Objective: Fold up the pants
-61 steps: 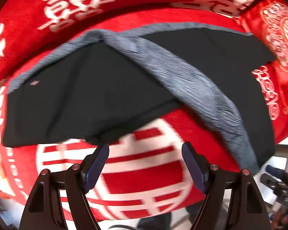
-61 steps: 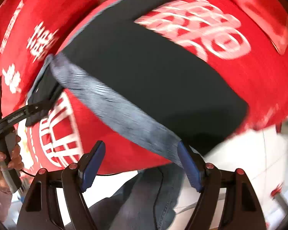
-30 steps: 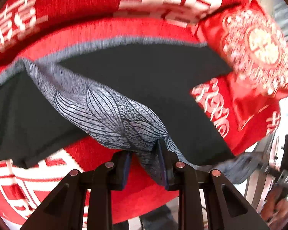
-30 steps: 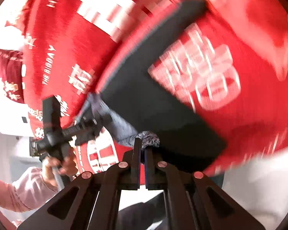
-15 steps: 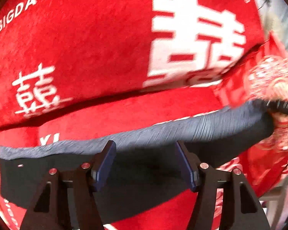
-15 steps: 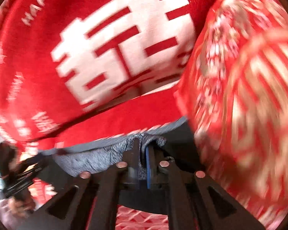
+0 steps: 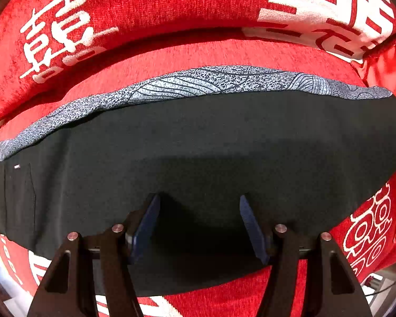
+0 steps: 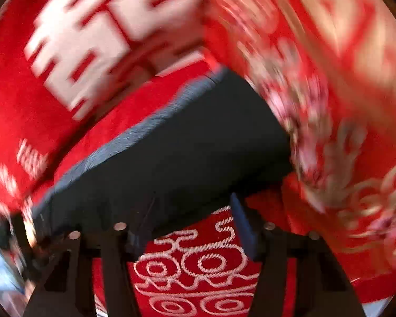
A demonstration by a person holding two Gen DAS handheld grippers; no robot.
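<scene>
Pants (image 7: 198,142) lie flat on the red cover (image 7: 171,50); left tool (image 7: 199,206) wide, right tool (image 8: 187,211) opening, both empty.

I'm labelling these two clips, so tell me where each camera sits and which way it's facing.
Left wrist view: sits on the left tool, looking steeply down at the dark pants on the red cover; its open fingers show.
Right wrist view: sits on the right tool, aimed down at the pants' end by a red cushion; blurred, jaws opening, nothing between.
Shared: pants, red cover.
</scene>
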